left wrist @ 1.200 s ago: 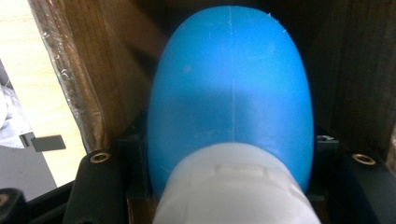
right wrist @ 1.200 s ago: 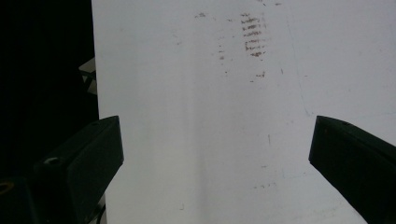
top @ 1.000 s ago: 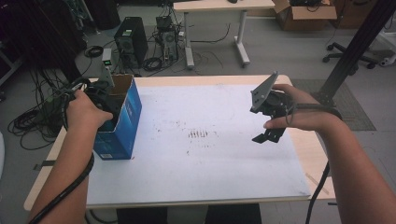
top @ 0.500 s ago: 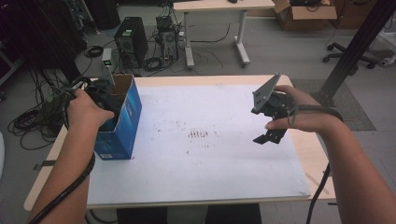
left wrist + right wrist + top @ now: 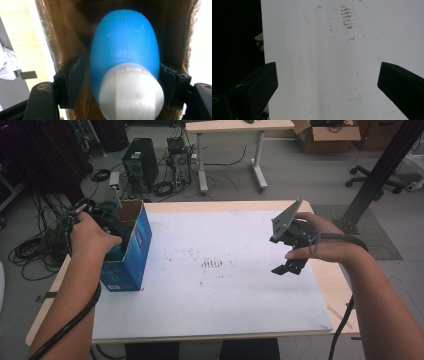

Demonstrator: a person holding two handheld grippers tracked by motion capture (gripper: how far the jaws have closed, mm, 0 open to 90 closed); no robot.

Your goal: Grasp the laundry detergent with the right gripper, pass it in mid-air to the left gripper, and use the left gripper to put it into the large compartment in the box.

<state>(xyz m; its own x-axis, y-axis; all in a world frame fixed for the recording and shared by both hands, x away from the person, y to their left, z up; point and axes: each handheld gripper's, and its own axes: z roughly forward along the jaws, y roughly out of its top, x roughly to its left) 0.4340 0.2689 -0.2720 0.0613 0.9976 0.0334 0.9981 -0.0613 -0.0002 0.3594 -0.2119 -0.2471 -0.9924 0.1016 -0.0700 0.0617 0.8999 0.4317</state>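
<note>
Table [image 5: 215,315]: white top with wooden edges; a patch of dark smudges [image 5: 212,264] near its centre.
Box [image 5: 131,251]: blue cardboard carton, open at the top, standing upright at the table's 9 o'clock edge; brown inner walls [image 5: 62,37] visible in the left gripper view.
Bottle [image 5: 125,52]: blue rounded body with a white cap [image 5: 131,92], lying inside the box; cap end points toward the camera.
Left gripper [image 5: 120,82]: reaches into the box mouth from above; jaws sit on either side of the bottle's body. The right pad touches it, while a narrow gap seems to remain at the left pad, so a firm clamp cannot be confirmed.
Left hand [image 5: 90,234]: wraps the gripper at the box's 9 o'clock side; cable [image 5: 75,320] trails along the forearm.
Right gripper [image 5: 290,268]: held above the table near its 3 o'clock edge, well apart from the box; jaws spread wide, nothing between them, bare tabletop below.
Right hand [image 5: 320,242]: grips the tool; grey plate [image 5: 285,220] on top.
</note>
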